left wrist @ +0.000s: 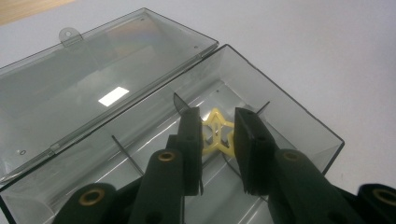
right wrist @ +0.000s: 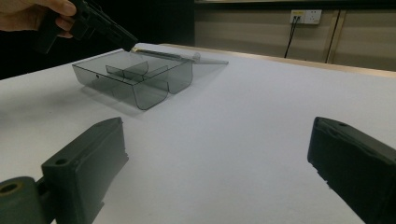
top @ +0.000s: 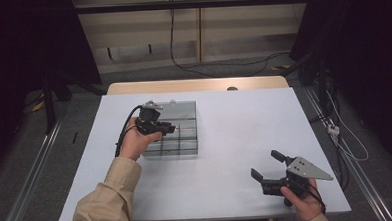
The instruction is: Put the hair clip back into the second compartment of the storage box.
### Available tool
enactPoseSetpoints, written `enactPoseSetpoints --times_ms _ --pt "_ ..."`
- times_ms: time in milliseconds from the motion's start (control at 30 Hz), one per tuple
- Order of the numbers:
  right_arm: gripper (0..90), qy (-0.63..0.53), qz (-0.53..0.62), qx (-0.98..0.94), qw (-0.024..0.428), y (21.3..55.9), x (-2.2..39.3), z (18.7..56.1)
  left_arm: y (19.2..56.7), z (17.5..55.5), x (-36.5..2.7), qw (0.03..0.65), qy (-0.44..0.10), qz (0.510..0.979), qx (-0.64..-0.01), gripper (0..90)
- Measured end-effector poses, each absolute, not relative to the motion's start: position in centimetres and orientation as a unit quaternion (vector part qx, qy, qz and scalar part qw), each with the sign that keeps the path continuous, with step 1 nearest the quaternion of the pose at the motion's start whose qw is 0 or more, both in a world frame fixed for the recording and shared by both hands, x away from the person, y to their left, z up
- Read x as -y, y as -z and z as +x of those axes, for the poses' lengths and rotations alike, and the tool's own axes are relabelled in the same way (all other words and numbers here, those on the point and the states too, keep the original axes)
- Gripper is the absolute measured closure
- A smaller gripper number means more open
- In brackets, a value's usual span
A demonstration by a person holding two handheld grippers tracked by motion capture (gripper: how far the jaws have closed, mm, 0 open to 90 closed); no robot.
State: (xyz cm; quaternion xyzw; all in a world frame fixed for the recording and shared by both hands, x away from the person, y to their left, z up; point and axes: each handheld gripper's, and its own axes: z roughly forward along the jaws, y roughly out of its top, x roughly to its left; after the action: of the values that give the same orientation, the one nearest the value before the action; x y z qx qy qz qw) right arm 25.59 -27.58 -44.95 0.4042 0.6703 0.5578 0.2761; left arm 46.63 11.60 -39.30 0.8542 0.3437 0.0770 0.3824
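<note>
star: a small yellow star (left wrist: 217, 134) lay on the floor of a compartment in the smoky clear box (left wrist: 299, 116), between the left gripper's jaws but not clamped.
handling: it looked like thin, light plastic with open cut-outs, probably stiff yet easy to flick away; pinching across two opposite arms seemed the safest hold.
box: its lid (left wrist: 93, 84) lay folded flat open on the white table (top: 245, 138).
left gripper (left wrist: 215, 135): jaws parted, lowered into the box.
right gripper (top: 267, 166): jaws spread wide, empty, hovering well apart from the box.

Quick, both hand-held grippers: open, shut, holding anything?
Left hand-held gripper: jaws apart, inside the clear box, either side of the yellow star, not gripping it.
Right hand-held gripper: wide open, empty.
</note>
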Motion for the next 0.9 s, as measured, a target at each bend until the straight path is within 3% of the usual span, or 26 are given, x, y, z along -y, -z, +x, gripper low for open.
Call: enactPoseSetpoints --times_ms 900 --pt "3.8 -0.557 0.405 -0.671 0.276 44.95 27.71 25.60 40.18 47.53 -11.50 0.384 -0.084 0.847 -0.358 73.1"
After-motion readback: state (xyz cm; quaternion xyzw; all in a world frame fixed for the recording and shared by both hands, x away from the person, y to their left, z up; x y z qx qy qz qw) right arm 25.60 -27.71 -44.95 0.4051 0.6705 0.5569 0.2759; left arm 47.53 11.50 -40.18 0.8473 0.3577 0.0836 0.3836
